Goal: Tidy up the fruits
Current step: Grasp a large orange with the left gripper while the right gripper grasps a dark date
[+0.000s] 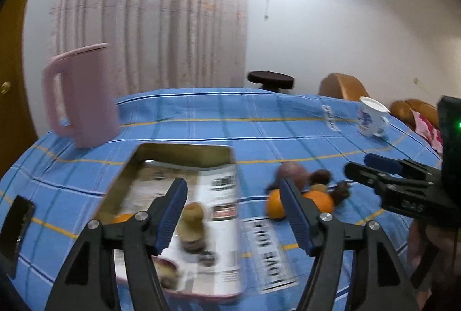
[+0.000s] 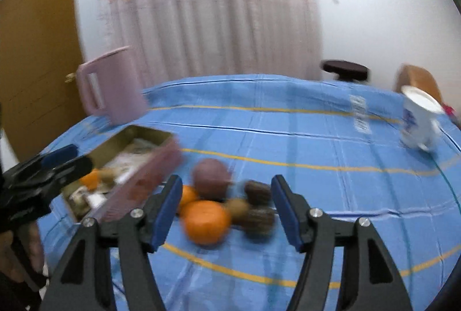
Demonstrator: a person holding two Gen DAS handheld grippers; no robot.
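Left gripper point(image 1: 233, 210): jaws spread, empty, above the rectangular metal tin lined with printed paper point(image 1: 184, 151), which holds a brown kiwi point(image 1: 193, 213) and other blurred fruit. Right of the tin, a loose fruit pile with a large orange point(image 2: 206, 221) lies on the blue checked tablecloth point(image 2: 302, 143). Right gripper point(image 2: 226, 213): jaws spread, empty, over this pile.

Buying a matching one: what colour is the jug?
Pale pink jug, clearest in the left wrist view.

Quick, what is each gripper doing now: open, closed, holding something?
Left gripper: open, holding nothing, above the tin box.
Right gripper: open, holding nothing, fruit pile ahead.
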